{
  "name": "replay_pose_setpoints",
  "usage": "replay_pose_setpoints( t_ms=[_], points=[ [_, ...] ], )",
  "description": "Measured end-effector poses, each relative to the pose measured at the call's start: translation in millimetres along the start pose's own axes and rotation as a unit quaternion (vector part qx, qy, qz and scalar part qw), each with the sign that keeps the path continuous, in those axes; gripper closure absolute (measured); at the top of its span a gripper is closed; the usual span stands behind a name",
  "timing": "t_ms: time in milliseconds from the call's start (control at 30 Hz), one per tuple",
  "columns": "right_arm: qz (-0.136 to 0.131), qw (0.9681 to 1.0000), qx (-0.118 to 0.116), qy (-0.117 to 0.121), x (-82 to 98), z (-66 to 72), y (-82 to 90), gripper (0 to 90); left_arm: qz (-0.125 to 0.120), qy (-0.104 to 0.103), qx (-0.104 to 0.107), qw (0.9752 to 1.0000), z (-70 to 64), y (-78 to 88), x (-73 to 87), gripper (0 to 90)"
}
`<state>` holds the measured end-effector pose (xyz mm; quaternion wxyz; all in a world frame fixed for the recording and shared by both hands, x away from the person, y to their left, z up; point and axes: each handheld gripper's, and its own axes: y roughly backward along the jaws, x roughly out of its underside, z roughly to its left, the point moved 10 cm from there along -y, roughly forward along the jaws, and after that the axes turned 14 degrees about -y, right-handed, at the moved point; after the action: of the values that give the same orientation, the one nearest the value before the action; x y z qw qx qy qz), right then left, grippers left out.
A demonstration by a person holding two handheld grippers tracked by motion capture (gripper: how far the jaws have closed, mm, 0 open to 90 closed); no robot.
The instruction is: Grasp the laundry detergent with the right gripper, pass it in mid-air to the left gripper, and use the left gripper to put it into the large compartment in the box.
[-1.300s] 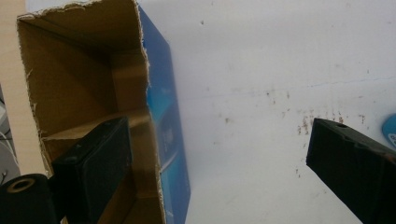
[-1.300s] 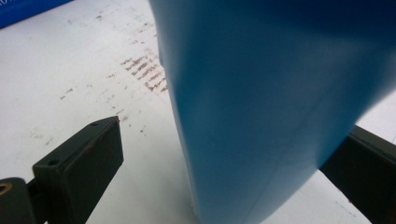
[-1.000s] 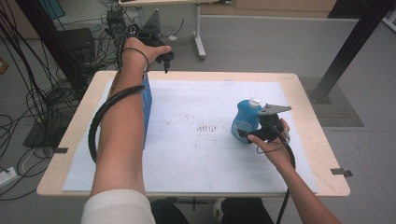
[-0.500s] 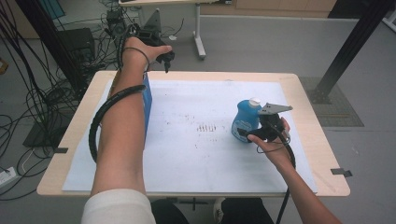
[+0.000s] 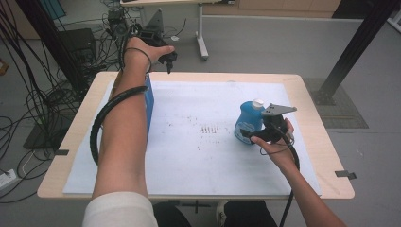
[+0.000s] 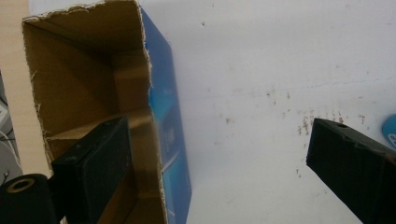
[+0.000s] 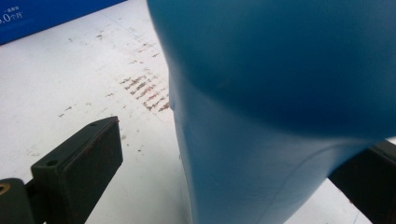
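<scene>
- A person sits at a pale wooden worktop (image 5: 317, 118) covered by a large white sheet (image 5: 203, 156) marked with small brown stains.
- The right gripper (image 5: 265, 135) is at the right side of the sheet, next to a blue bottle (image 5: 248, 120) with a white cap, which stands upright there.
- In the right gripper view the bottle (image 7: 280, 107) sits between the two black fingers (image 7: 79, 163). The left finger stands clear of the bottle's side with white sheet showing in the gap, so the grip is released, not clenched. The right finger is mostly hidden behind the bottle.
- The left gripper (image 5: 163, 56) is held out past the far left edge of the worktop, with the forearm stretched over a blue box (image 5: 149, 106) standing at the left edge of the sheet.
- In the left gripper view the fingers (image 6: 93, 163) are spread wide apart and grasp nothing. The box (image 6: 116, 93) shows its torn open top and brown cardboard inside.
</scene>
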<state>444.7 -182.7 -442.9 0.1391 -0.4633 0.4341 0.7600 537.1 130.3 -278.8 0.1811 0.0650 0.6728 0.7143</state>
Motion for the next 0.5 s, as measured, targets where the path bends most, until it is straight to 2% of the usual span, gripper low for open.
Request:
replay_pose_setpoints(
  t_ms=[500],
  points=[
    [-0.001,1.0000,0.000,0.002,1.2,1.7,-1.0,1.6,-0.002,0.002,-0.001,1.0000,-0.3,0.1,-0.7,7.4]
  ],
)
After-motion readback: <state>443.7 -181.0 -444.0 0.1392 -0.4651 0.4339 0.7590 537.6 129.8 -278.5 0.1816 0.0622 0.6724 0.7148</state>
